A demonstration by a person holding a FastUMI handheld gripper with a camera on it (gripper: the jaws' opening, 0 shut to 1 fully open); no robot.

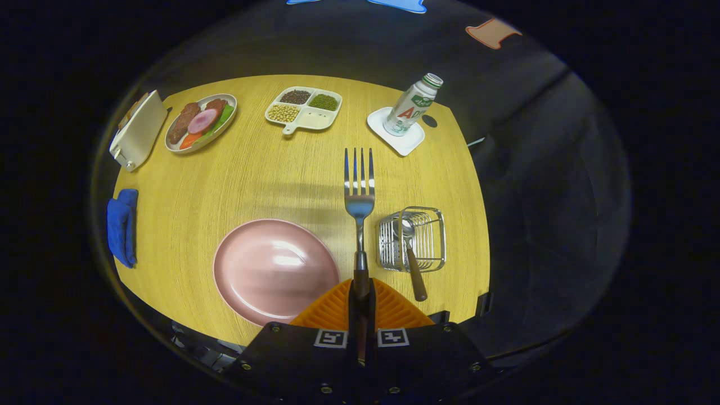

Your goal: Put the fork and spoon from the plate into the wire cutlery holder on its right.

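The round wooden table is yellow with a fine straight grain. Beside the gripper's fingers, which clamp the steel fork, lies a glossy pink plate. The silver wire cutlery holder carries a spoon with a brown handle. Far ahead — a cream divided dish of yellow, dark and green grains, a white bottle with green cap, and a folded blue cloth off to the left.

Mounted on the gripper, looking forward and steeply down along its fingers, high above the table, taking in the whole top.
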